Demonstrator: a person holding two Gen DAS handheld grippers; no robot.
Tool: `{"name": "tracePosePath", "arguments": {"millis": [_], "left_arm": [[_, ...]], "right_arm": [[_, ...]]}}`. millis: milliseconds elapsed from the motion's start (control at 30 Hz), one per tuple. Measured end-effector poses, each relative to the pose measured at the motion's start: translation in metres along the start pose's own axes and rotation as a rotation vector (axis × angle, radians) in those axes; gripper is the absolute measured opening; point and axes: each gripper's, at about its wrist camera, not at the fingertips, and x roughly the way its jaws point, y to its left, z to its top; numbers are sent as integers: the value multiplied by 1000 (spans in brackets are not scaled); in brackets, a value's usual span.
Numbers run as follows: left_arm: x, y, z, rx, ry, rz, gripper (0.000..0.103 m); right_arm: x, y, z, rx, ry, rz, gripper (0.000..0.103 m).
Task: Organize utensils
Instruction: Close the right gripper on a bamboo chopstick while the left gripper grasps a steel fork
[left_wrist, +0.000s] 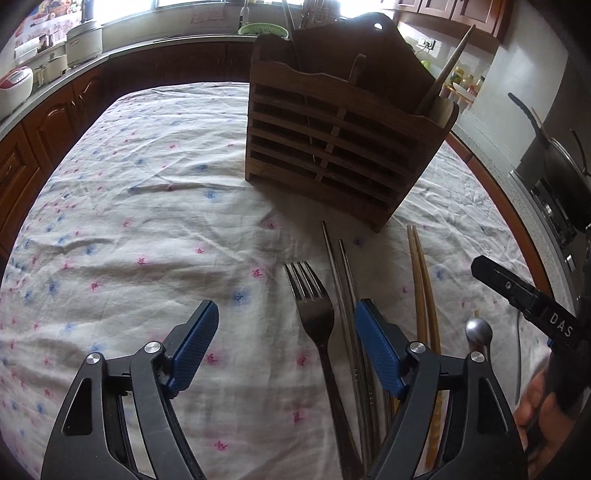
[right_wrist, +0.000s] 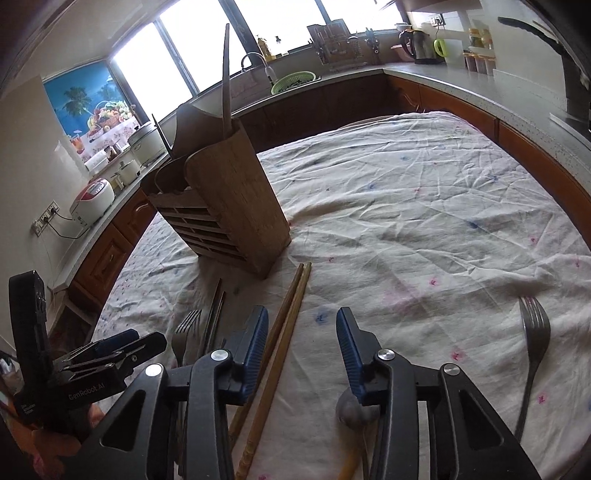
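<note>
Left wrist view: the left gripper (left_wrist: 284, 354) hangs over the cloth-covered counter (left_wrist: 147, 206), jaws released and holding nothing. A steel fork (left_wrist: 314, 317) lies between the fingers, tines toward twelve o'clock, untouched by either pad. At the fork's three o'clock lie the steel chopsticks (left_wrist: 341, 273), running under the right-hand finger; further to three o'clock lie the wooden chopsticks (left_wrist: 421, 284) and the round bowl of a spoon (left_wrist: 478, 330). The wooden caddy (left_wrist: 340, 147) stands at twelve o'clock, well apart from the loose cutlery, with a wooden handle already upright in its right compartment. The right gripper (left_wrist: 524, 295) enters at three o'clock.

Right wrist view: the right gripper (right_wrist: 301, 354) hovers with jaws partly drawn in and nothing between the pads. The wooden chopsticks (right_wrist: 284, 332) pass just beside and under the left-hand finger; the spoon (right_wrist: 354, 410) sits below the right-hand finger. A second fork (right_wrist: 533, 343) lies alone at three o'clock. The caddy (right_wrist: 229, 214) stands at eleven o'clock, the left gripper (right_wrist: 122, 347) at nine.

The step in hand looks like the approach to a first pick, each gripper lining up over the row. Next, by this reading, the left must drop so its pads straddle the fork's neck, then clench; the right must shift toward nine o'clock to centre on the chopsticks, or down over the spoon, before closing.
</note>
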Motion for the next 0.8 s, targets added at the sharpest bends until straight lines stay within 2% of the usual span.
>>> {"name": "tracePosePath", "arguments": {"millis": [133, 267, 400, 533, 633, 733, 800], "left_arm": [[18, 0, 2, 6, 52, -16, 60], [20, -2, 5, 25, 36, -9, 59], [23, -6, 8, 55, 28, 2, 52], [26, -10, 10, 81, 24, -1, 44], [26, -9, 11, 82, 28, -26, 29], [27, -9, 12, 70, 28, -40, 28], [24, -5, 11, 57, 26, -54, 26]], "right_arm": [[24, 0, 8, 0, 45, -7, 31], [43, 4, 13, -26, 84, -26, 25], [63, 7, 13, -57, 138, -56, 16], [70, 15, 17, -106, 136, -90, 15], [73, 16, 19, -128, 134, -107, 10], [71, 15, 18, -138, 137, -103, 8], [68, 10, 19, -104, 137, -69, 6]]}}
